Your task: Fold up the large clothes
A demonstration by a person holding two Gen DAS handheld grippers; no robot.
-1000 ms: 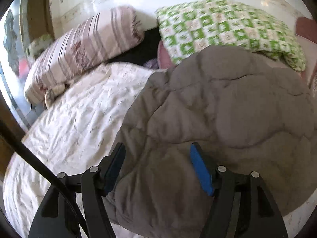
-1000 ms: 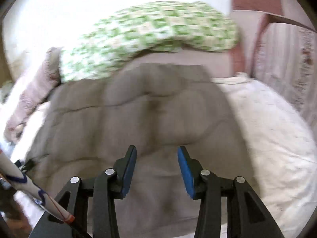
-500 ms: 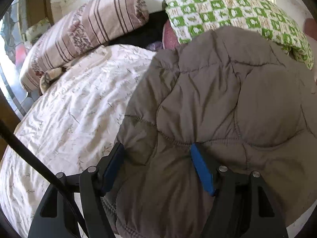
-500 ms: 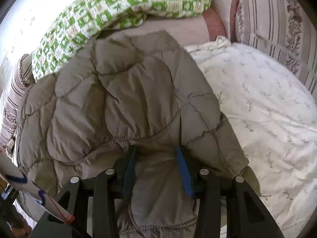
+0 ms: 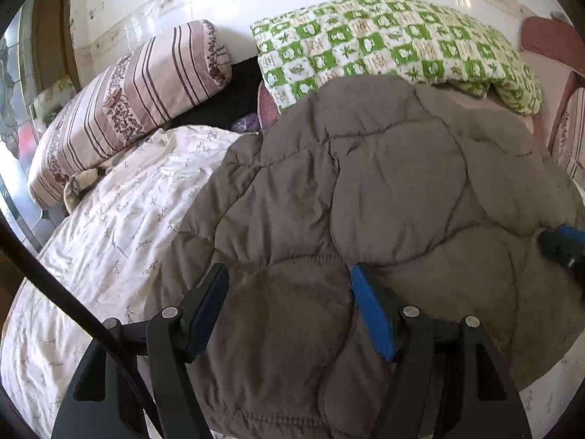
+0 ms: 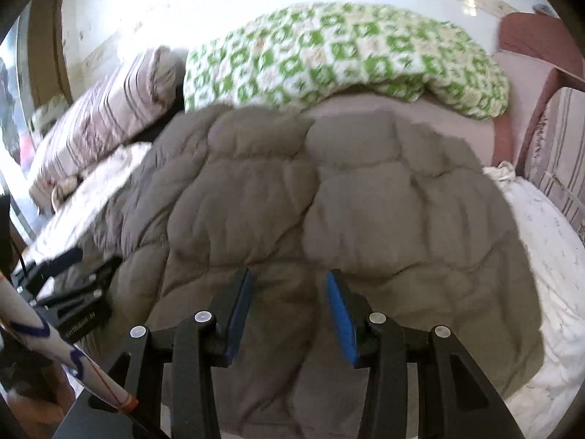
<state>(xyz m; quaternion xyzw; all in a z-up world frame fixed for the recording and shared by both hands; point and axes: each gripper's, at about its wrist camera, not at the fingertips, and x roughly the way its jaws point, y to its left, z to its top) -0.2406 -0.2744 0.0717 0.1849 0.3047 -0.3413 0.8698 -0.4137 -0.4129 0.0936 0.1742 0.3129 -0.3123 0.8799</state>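
Right — your left hand-held gripper [image 5: 289, 307] has its blue pads pinching a bunched fold at the near edge of the brown quilted jacket [image 5: 384, 190]. Your right hand-held gripper [image 6: 290, 311] pinches a narrower fold of the same edge, further right. Jacket lies spread on the floral white bedsheet [image 5: 109, 226] — its far end touches the green checkered blanket [image 5: 384, 44]. A striped pillow [image 5: 135, 98] sits far left by the wall.
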